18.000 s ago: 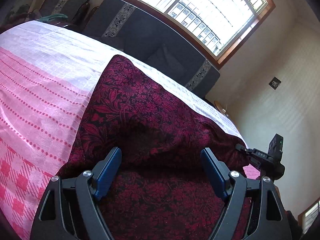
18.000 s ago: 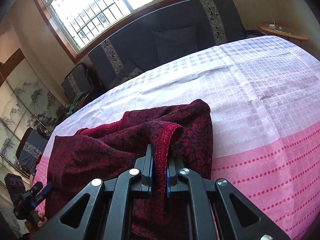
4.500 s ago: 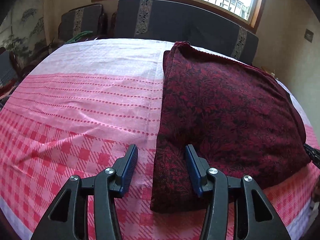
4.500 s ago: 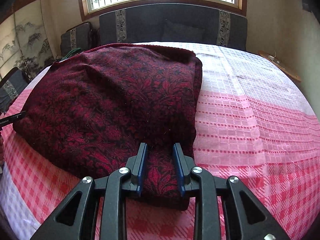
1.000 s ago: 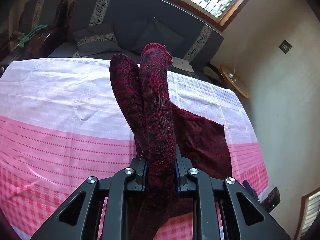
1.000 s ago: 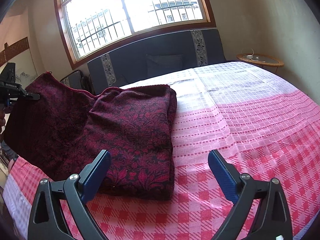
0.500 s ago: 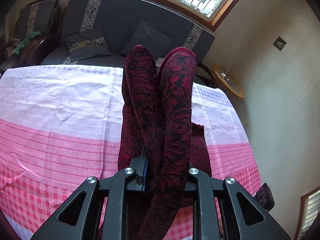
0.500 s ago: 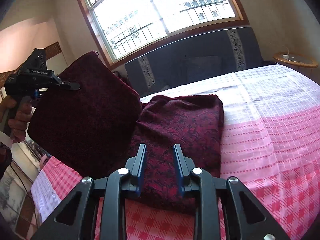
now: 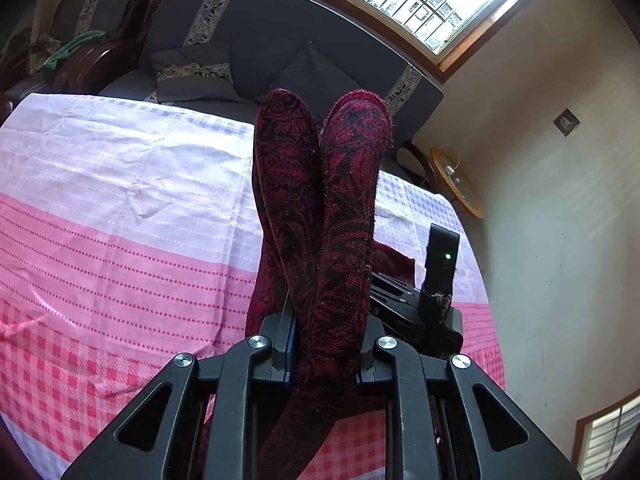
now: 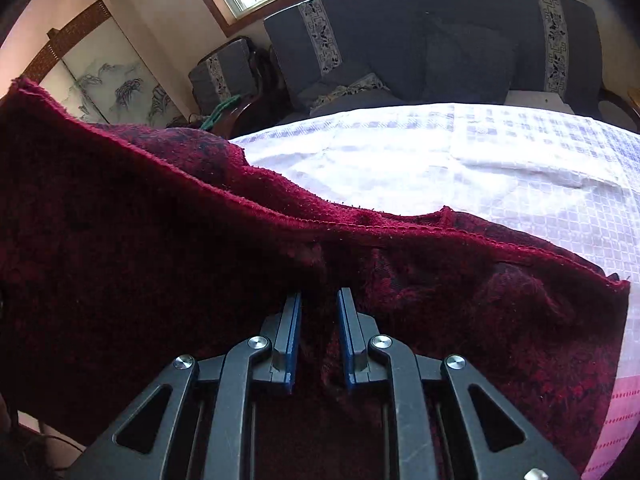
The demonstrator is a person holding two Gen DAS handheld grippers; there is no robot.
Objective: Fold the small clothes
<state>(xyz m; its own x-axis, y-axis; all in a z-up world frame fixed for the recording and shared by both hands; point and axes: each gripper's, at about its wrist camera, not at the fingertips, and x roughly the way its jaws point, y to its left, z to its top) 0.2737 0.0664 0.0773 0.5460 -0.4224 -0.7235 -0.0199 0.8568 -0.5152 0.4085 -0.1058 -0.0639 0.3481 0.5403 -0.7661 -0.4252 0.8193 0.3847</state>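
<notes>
A dark red patterned cloth (image 9: 344,200) rises doubled from my left gripper (image 9: 326,340), which is shut on it and holds it up off the table. In the right wrist view the same cloth (image 10: 160,280) fills the lower half, its hemmed edge sloping down from upper left to right. My right gripper (image 10: 319,312) is pushed into it low down. Its jaws are closing to a narrow gap with a crease of the cloth between the blue pads. The right gripper's black body (image 9: 436,280) also shows just right of the hanging cloth.
The table is covered by a pink and white checked tablecloth (image 9: 120,220). Behind it stands a dark grey sofa (image 9: 280,40) with cushions. A small round side table (image 9: 456,184) is at the right wall, and a painted screen (image 10: 108,80) at the left.
My right gripper has narrowed from wide open and swung left into the hanging cloth. My left gripper keeps its hold; the cloth's two folds have spread a little.
</notes>
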